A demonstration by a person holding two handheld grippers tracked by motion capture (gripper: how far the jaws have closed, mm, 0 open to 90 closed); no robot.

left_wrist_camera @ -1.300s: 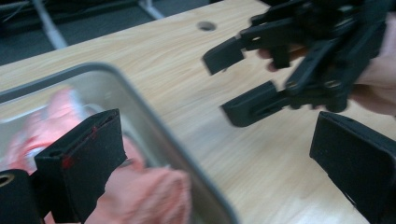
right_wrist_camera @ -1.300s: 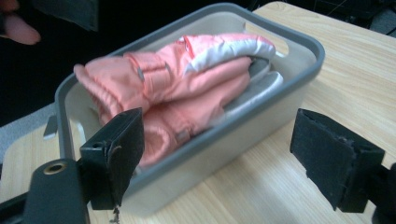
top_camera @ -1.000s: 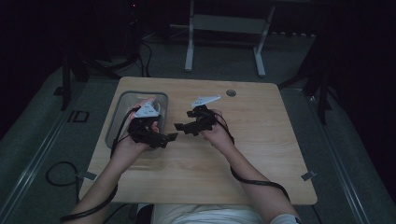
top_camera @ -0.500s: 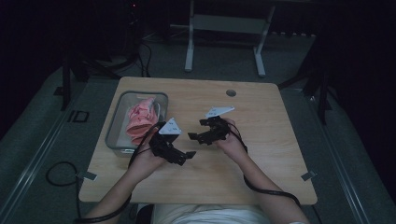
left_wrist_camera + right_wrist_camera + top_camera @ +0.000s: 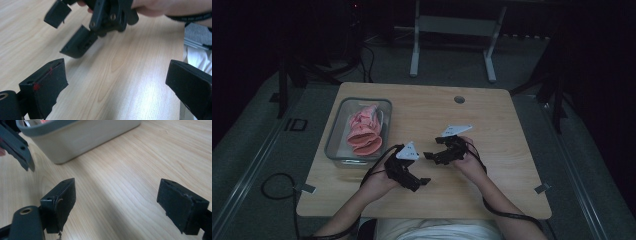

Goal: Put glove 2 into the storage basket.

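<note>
High view, nearest us: our left gripper (image 5: 424, 180) hangs low over the near middle of the table (image 5: 492, 130), jaws spread wide with nothing between them. Just beyond and to its right, our right gripper (image 5: 428, 156) is likewise wide open and empty, pointing left toward the tray (image 5: 333, 135). In the left gripper view we see the right gripper (image 5: 67, 30) close ahead over bare wood.

The pink cloth (image 5: 363, 131) lies bunched in the tray at the far left, well apart from both grippers. We judge it soft, light and limp; it should sag and trail when lifted, so we would pinch a raised fold near the top of the heap rather than an edge.

The scene is dim, so we cannot tell whether it is one piece or several. In the right gripper view the tray's wall (image 5: 82, 137) hides the contents, and its top is cut off.
</note>
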